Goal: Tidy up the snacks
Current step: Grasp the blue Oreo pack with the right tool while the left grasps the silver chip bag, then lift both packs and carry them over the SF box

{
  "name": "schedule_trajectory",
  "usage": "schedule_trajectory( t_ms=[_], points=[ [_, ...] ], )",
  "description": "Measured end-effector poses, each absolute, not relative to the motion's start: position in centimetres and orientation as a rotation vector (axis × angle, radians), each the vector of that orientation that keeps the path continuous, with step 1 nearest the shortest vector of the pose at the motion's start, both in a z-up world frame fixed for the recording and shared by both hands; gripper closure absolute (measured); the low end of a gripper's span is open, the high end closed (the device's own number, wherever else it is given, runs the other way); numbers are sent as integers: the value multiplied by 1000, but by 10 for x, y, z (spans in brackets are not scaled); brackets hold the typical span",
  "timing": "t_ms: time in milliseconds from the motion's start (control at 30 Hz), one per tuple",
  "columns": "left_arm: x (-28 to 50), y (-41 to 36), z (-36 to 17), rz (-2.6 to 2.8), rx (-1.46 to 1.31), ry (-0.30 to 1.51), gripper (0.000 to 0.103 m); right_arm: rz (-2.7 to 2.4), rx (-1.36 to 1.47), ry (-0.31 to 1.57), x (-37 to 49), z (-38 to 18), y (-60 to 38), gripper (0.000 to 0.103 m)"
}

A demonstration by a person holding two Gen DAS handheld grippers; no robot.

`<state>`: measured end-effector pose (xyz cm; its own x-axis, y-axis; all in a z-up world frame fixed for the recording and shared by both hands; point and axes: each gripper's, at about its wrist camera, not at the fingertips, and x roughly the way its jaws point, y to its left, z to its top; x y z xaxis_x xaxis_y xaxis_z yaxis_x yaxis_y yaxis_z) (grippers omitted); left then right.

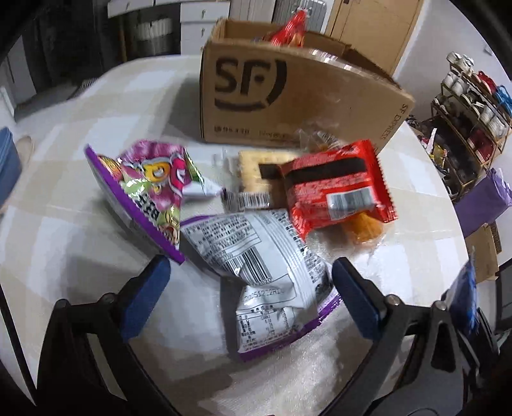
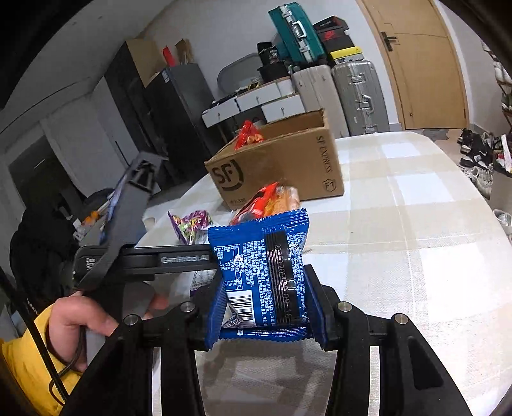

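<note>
Where the right wrist view begins, nearest the lens: right gripper (image 2: 267, 315) with jaws narrow, pads pressed on both sides of a blue snack packet (image 2: 260, 272), held upright and clear of the table (image 2: 416, 256), barcode and printed back panel facing the camera. At lower left of that view: a hand (image 2: 80, 323) in a yellow sleeve (image 2: 28, 361), wrapped around the grey handle of the other tool.

Nearest in the left wrist view: left gripper (image 1: 251, 288) with jaws wide, blue pads apart and touching nothing, angled down over the tabletop; between and just beyond its fingertips, a white-and-purple bag (image 1: 265, 281) lying back side up with barcode showing. Just beside it on the left: a purple bag (image 1: 150, 192) with cartoon print, tilted on edge. Farther on, mid-table: a clear-wrapped cracker pack (image 1: 252, 174), and to its right a red packet (image 1: 339, 188) lying partly over an orange snack (image 1: 361, 227) in clear wrap. View slightly blurred; small print unreadable.

Behind the loose pile, toward the far side of the checked tablecloth: an open cardboard box (image 1: 288, 99) marked SF, standing upright, with a red bag (image 1: 291, 30) protruding above its rim. Beyond the table: suitcases (image 2: 355, 92), a wooden door (image 2: 425, 64), and a shelf rack (image 1: 470, 105).
</note>
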<state>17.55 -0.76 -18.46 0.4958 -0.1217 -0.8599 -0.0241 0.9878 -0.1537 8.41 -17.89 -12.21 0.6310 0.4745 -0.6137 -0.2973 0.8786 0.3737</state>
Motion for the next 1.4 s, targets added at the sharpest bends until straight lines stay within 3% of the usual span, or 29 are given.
schedule_trajectory(
  t_ms=[67,167,200,300,633,1133,1400],
  points=[
    [172,-8,-185,-59,-147,1033,7,442,245,773,85,-123,-179,58],
    [168,-9,-181,-91,-141,1012,28,419,255,769,85,-123,-182,58],
    [167,-10,-179,-118,-141,1004,43,418,262,771,85,-124,-183,58],
    [162,-10,-176,-146,-125,1008,57,398,252,772,85,-124,-182,58],
    [117,13,-169,-177,-137,1000,64,376,179,755,79,-120,-172,58],
    [55,35,-140,-242,-150,943,65,369,140,770,73,-113,-163,58],
    [24,53,-81,-270,-168,796,65,450,233,669,44,-52,-164,58]
  ],
)
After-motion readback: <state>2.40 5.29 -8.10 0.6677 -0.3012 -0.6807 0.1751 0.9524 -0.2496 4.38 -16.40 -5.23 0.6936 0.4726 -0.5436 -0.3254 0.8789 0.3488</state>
